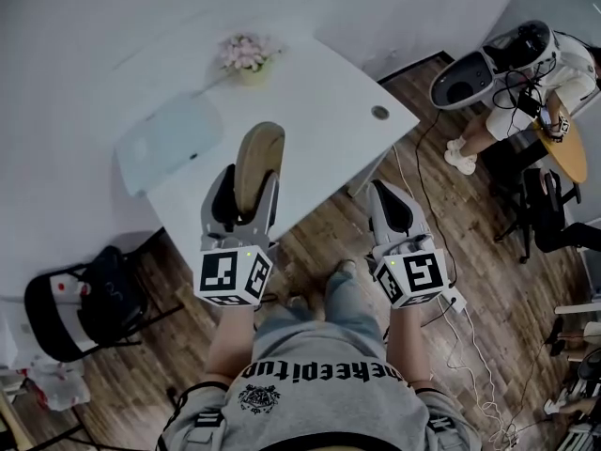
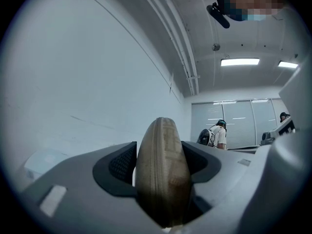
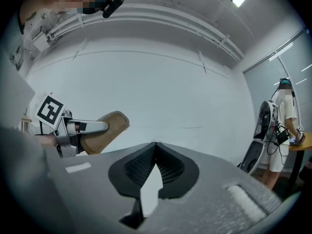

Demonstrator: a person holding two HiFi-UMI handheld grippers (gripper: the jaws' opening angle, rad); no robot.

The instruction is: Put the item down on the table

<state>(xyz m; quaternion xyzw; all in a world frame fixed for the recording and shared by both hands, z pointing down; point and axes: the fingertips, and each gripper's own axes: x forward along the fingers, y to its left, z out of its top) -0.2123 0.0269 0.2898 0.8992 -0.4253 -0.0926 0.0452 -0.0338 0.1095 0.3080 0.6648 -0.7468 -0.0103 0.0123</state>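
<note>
A tan, oval zippered case (image 1: 259, 158) stands on edge between the jaws of my left gripper (image 1: 249, 184), which is shut on it and held over the near part of the white table (image 1: 319, 83). In the left gripper view the case (image 2: 163, 174) fills the gap between the dark pads (image 2: 122, 162). My right gripper (image 1: 392, 200) hangs to the right over the wooden floor, just off the table's edge. It is shut and holds nothing; its jaw tips meet (image 3: 155, 150). The right gripper view also shows the case (image 3: 105, 129) off to its left.
A small pot of pink flowers (image 1: 247, 56) and a pale blue pad (image 1: 169, 139) lie on the table's far part, with a cable hole (image 1: 379, 113) near its right corner. A black chair (image 1: 84, 303) stands at left. A person (image 1: 554, 83) and cables (image 1: 470, 346) are at right.
</note>
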